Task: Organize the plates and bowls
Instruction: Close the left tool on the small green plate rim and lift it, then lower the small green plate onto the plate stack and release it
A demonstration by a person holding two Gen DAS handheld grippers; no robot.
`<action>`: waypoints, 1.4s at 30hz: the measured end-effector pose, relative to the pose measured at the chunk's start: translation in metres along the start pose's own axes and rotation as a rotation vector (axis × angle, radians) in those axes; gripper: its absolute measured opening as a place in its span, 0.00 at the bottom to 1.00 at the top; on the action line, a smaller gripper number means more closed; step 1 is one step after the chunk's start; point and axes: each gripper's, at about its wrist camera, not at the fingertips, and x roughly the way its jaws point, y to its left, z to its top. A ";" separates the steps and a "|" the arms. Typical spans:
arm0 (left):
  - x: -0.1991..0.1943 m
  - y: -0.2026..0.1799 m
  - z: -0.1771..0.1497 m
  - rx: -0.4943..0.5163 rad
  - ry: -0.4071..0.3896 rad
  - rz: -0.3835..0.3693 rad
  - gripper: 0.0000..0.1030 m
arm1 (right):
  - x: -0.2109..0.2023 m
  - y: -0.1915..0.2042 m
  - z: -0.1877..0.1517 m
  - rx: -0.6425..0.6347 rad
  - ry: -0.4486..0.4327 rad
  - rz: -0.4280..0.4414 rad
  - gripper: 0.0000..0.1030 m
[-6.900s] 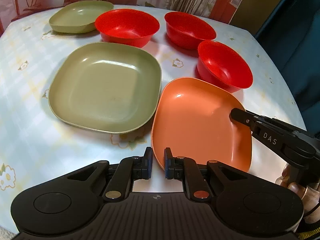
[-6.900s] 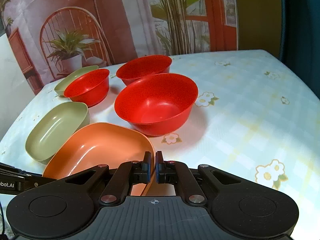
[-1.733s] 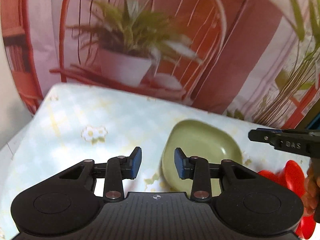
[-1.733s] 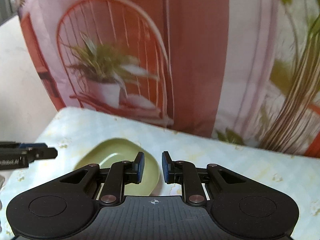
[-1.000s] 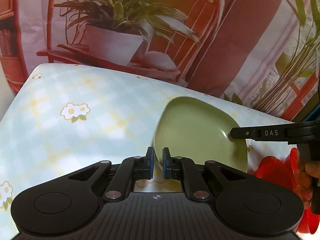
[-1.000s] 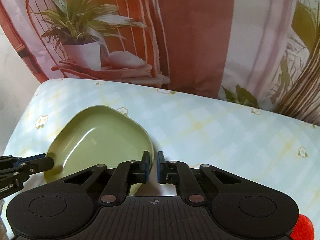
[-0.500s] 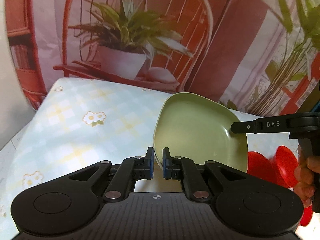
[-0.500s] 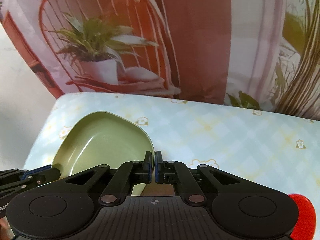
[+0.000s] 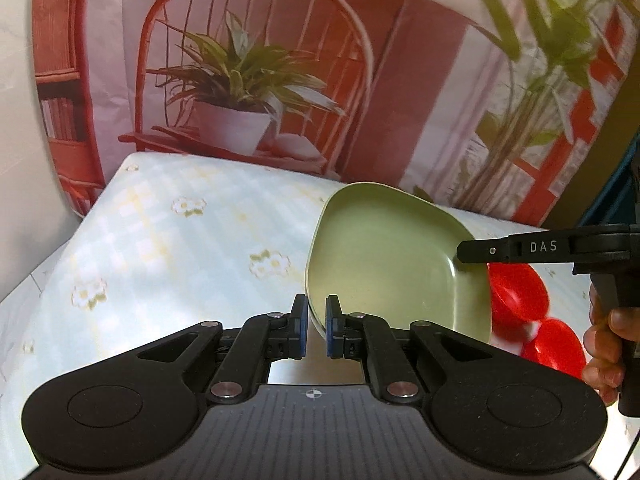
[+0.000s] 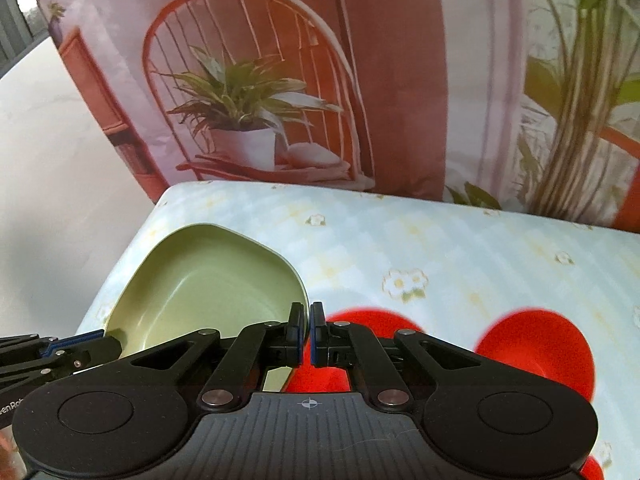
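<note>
Green plate (image 9: 384, 264) is up off the surface (image 9: 168, 240), tilted, held between both my tongs. Looks like rigid plastic/melamine, light, smooth and prob a bit slippery, so the thin raised rim is the only sensible place to pinch; two opposite edges keeps it from swinging.

Left tongs (image 9: 316, 330): nearly closed, blue pads clamped on the near-left rim of the plate. Right tongs (image 10: 306, 334): jaws almost together, gripping the plate's opposite rim; in left view its finger tip sits on the right edge.

Red bowls (image 10: 532, 344) lie below on the surface, blurred, right of the plate. My guess: carrying the plate to stack w/ other plates; a tilt + slick rim could let it slip if the grip eases.
</note>
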 end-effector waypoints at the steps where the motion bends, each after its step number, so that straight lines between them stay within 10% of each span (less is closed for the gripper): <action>1: -0.003 -0.002 -0.005 0.001 0.003 -0.004 0.10 | -0.005 -0.001 -0.005 -0.001 0.000 0.001 0.03; 17: -0.019 -0.027 -0.067 0.005 0.083 -0.056 0.10 | -0.045 -0.023 -0.086 0.023 0.020 -0.020 0.03; 42: -0.007 -0.025 -0.090 0.015 0.133 -0.049 0.11 | -0.031 -0.016 -0.114 -0.069 0.034 -0.098 0.03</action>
